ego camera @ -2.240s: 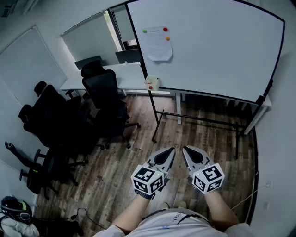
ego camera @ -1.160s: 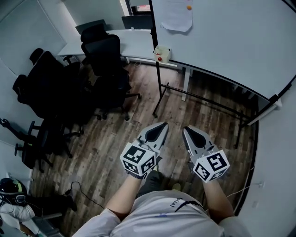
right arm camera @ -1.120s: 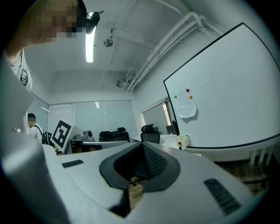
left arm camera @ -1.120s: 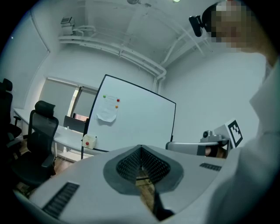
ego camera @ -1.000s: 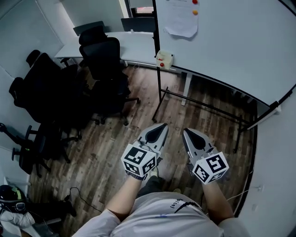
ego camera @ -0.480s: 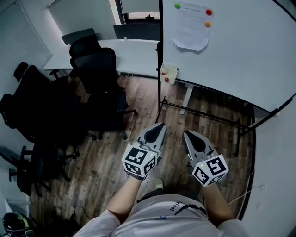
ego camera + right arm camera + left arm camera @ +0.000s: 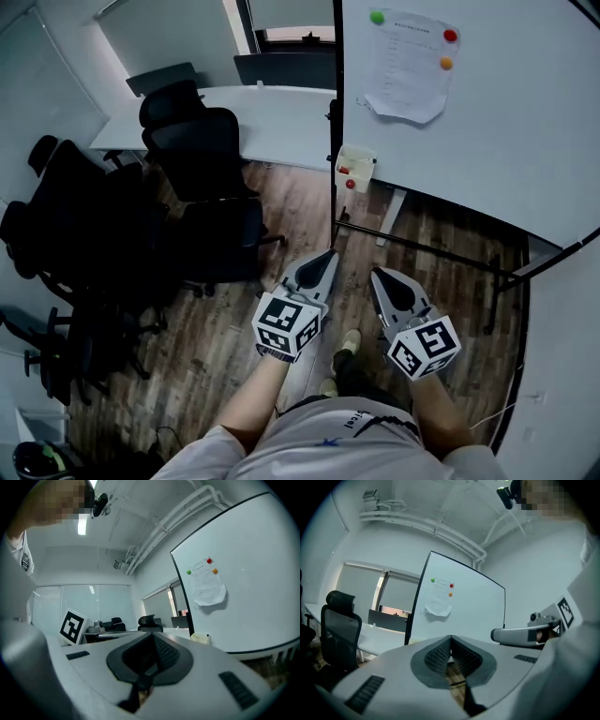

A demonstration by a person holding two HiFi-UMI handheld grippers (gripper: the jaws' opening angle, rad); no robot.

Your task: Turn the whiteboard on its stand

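— What has shifted in the last couple of seconds?
— The person has stepped closer to the whiteboard (image 7: 506,141); its black left edge leaned across the top of the head view before, and now it runs almost straight up and down above the left gripper (image 7: 330,253); a shoe (image 7: 345,342) has come into sight on the wooden floor (image 7: 291,202), low between the two grippers.
— And the grippers themselves?
— They keep side by side, near each other but apart, both pointing toward the bar of the stand (image 7: 441,255); the left gripper's fingers (image 7: 440,654) are pressed together with nothing between them; the right gripper (image 7: 374,274) has its fingers (image 7: 164,652) closed tip to tip too, and it is just as empty.
— Where is the board?
— Upright on its stand, ahead and to the right, well clear of both grippers; neither touches it; a sheet of paper (image 7: 410,66) hangs on its face with a green magnet (image 7: 378,17), a red magnet (image 7: 451,36) and an orange magnet (image 7: 446,64) along the paper's top and right side; a small pale box (image 7: 355,169) with red bits sits at the board's lower left corner.
— Anything beside it?
— A white desk (image 7: 281,117) stands behind the board's left edge; black office chairs (image 7: 202,155) crowd the left side of the room.
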